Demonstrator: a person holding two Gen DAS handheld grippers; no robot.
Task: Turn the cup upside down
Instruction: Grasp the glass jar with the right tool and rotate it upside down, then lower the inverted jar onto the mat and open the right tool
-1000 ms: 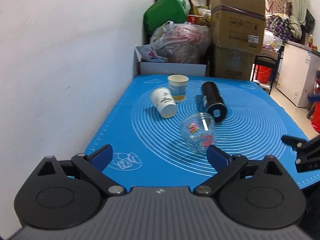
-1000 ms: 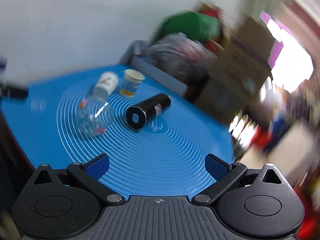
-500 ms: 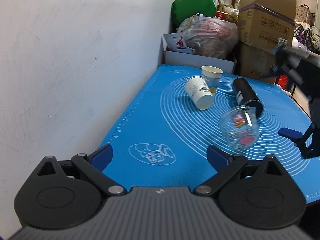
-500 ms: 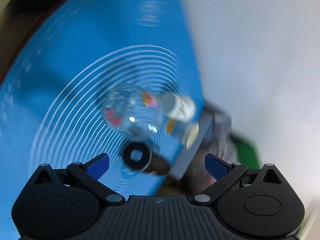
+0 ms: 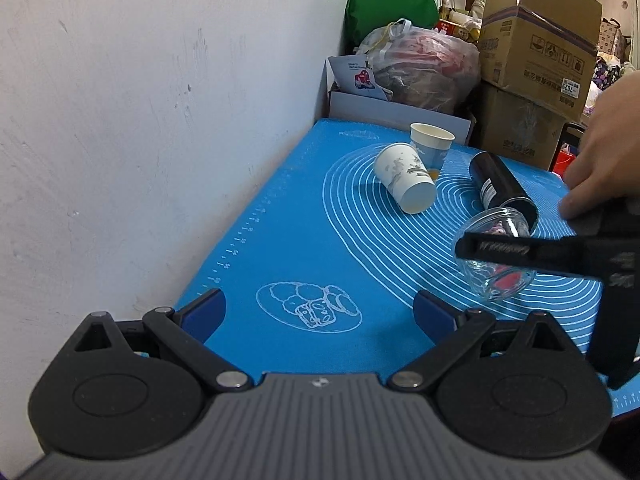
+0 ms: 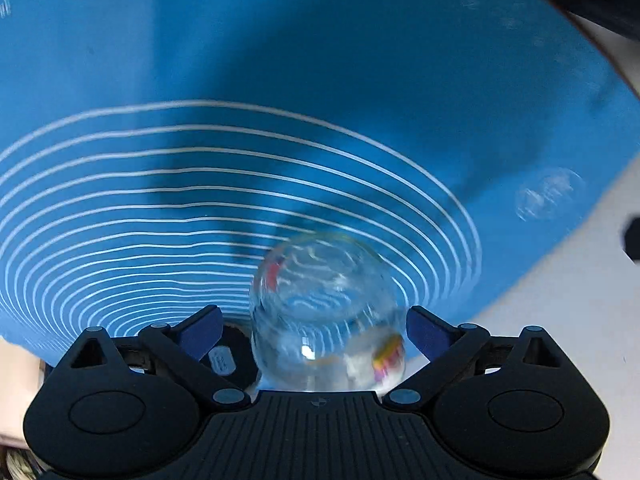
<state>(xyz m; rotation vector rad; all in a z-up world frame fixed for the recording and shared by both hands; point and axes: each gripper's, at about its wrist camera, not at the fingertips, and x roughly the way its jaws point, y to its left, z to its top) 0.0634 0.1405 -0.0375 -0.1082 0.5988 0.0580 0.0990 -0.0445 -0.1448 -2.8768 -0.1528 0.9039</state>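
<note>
A clear glass cup (image 5: pixel 498 256) with coloured prints lies on its side on the blue mat (image 5: pixel 304 240). My right gripper (image 6: pixel 314 330) is open and straddles the glass cup (image 6: pixel 326 312), with its blue fingertips (image 6: pixel 202 326) apart from the glass on both sides. In the left wrist view the right gripper (image 5: pixel 520 250) reaches in from the right, across the glass. My left gripper (image 5: pixel 320 310) is open and empty, low over the mat's near edge.
A white paper cup (image 5: pixel 404 178) lies on its side beside an upright paper cup (image 5: pixel 432 142). A black cylinder (image 5: pixel 502 188) lies behind the glass. The wall (image 5: pixel 140 120) runs along the left. Boxes (image 5: pixel 536 36) and bags (image 5: pixel 424 66) stand beyond the table.
My right gripper has swung over and come down around the glass cup, which now sits between its open fingers. My left gripper has drifted left and nearer the wall.
</note>
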